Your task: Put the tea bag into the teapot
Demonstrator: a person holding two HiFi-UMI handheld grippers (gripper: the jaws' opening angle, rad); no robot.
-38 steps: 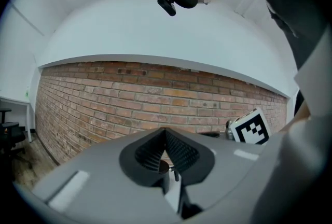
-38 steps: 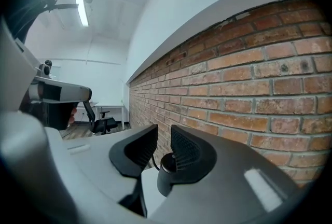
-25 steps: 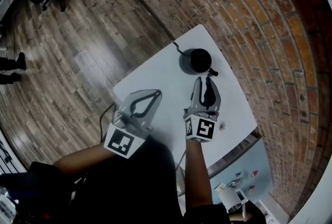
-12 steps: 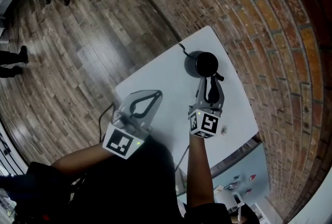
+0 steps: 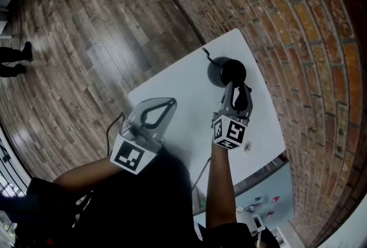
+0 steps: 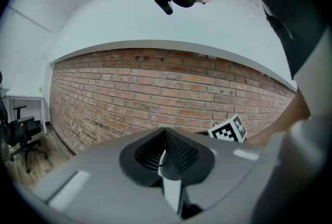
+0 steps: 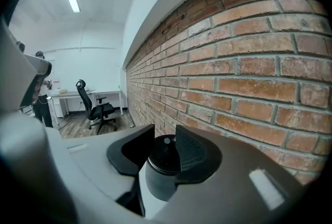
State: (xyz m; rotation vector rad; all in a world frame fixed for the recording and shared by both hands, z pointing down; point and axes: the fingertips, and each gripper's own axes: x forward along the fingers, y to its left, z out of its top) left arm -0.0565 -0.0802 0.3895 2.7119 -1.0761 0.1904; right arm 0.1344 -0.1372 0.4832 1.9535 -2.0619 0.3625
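Note:
A black teapot (image 5: 225,69) stands at the far end of the white table (image 5: 172,80), close to the brick wall. My right gripper (image 5: 235,86) reaches its near side. In the right gripper view the pot (image 7: 160,182) sits between the jaws with its black lid (image 7: 165,162) on. The right gripper (image 7: 165,146) is opening, and its pads straddle the lid without visibly pressing it. My left gripper (image 5: 170,103) hovers over the table's near left part, jaws shut (image 6: 165,151), with nothing plainly held. No tea bag is clearly visible.
A small pale thing (image 5: 247,147) lies near the table's right edge; what it is I cannot tell. A thin black cord (image 5: 203,52) leads off behind the pot. Wooden floor surrounds the table, and an office chair (image 7: 96,106) and desk stand far off.
My right gripper has moved forward along the table until its tips reach the teapot. The left gripper has stayed nearly where it was.

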